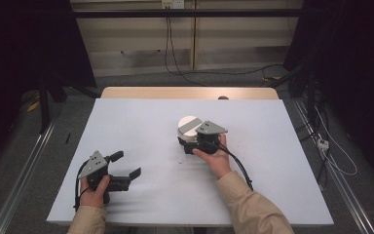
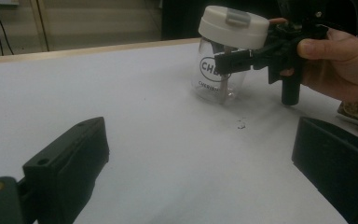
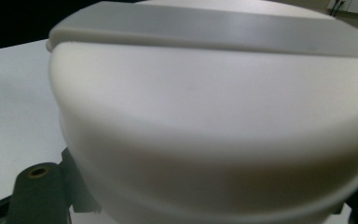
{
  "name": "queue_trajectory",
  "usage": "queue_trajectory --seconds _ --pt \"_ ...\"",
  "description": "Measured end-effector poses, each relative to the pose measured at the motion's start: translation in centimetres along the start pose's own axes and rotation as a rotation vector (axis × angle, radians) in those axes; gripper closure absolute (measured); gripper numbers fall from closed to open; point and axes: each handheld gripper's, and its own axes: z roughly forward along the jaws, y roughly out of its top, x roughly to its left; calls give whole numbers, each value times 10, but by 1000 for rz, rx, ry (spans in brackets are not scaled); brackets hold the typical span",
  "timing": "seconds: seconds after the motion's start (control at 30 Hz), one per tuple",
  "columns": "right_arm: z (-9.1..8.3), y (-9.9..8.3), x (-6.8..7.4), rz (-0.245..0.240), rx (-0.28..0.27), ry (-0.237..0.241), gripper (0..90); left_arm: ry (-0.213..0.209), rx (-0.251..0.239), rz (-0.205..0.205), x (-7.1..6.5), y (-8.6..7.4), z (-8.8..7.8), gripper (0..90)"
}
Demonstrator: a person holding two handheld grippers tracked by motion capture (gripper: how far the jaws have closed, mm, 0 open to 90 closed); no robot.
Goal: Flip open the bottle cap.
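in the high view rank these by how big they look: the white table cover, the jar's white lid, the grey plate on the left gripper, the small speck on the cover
1. White table cover, by far the largest.
2. White lid and the left gripper's grey plate: they look about alike, so no ranking between them.
3. Small speck, the smallest.

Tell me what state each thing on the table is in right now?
Jar: upright on the table, see-through.
Lid: on the jar.
Right hand-held gripper: shut on the jar, just below the lid.
Left hand-held gripper: open, nothing between its jaws, apart from the jar.
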Motion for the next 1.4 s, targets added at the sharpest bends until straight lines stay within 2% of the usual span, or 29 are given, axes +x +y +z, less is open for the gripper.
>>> queue_trajectory --seconds 0.4,0.57,0.73,0.87,0.93,1.07,1.17,1.27,1.4 --pt "1 0 0 -1 -3 0 186 2 0 -15 -3 7 9 35" --pt "0 0 1 -12 1 -2 186 10 15 -9 -5 12 17 36" --pt "1 -1 0 -3 -4 2 187 13 25 -23 -7 15 28 36" --pt "2 -1 0 -6 -7 0 187 20 47 -20 -9 18 34 64" --pt "2 -1 0 -1 -8 -1 187 17 51 -14 -11 20 36 64" --pt "1 -1 0 -2 -7 -1 187 10 48 -33 -12 23 39 63" --pt "1 -1 1 -8 -4 -2 187 -11 48 -50 -11 26 43 63" --pt "0 -1 0 -3 -3 1 187 -12 63 -49 -11 28 48 88" --pt "0 -1 0 -5 0 0 187 -18 89 -44 -13 33 56 178"
